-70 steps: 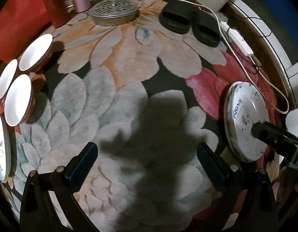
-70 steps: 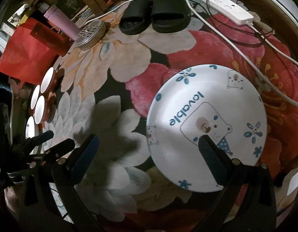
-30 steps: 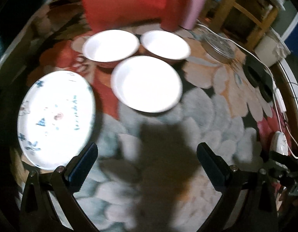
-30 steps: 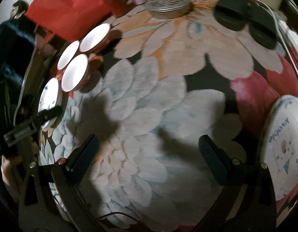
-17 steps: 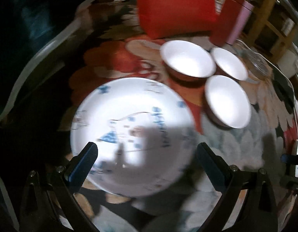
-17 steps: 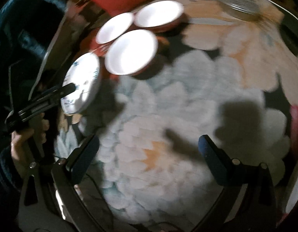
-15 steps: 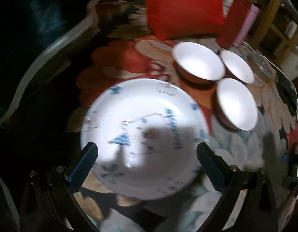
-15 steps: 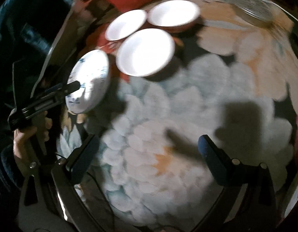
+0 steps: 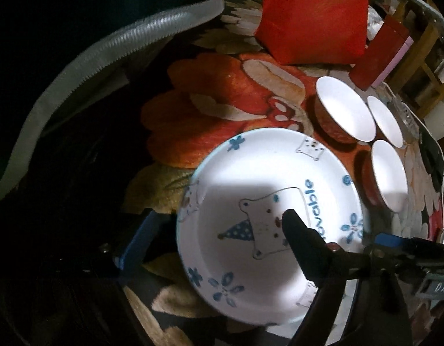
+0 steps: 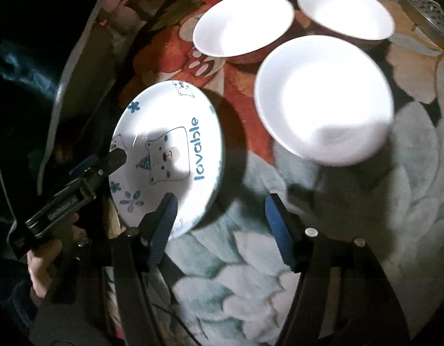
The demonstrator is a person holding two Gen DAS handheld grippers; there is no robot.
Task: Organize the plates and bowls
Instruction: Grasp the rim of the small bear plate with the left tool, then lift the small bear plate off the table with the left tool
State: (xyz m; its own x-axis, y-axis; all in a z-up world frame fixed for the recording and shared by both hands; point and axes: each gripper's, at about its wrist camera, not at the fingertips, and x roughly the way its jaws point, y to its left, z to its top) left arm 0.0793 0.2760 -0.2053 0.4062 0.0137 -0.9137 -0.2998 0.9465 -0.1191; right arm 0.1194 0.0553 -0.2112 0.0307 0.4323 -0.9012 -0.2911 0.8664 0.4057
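So far nothing's stacked: my left gripper [image 9: 219, 230], jaws closing, straddles the plate [image 9: 268, 173] rim; right gripper [image 10: 222, 219] half-open, empty; bowls [image 10: 322, 98] wait.

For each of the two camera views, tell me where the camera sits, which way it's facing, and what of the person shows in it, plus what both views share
Left wrist: sits on the left gripper, facing steeply down at the bear plate on the floral rug; its fingers straddle the plate's left rim, jaws just closing; no hand shows.
Right wrist: sits on the right gripper, facing down over the rug beside the plate, jaws just closing on nothing; the left hand shows.
Shared: the bear plate, three white bowls, and each other's gripper.
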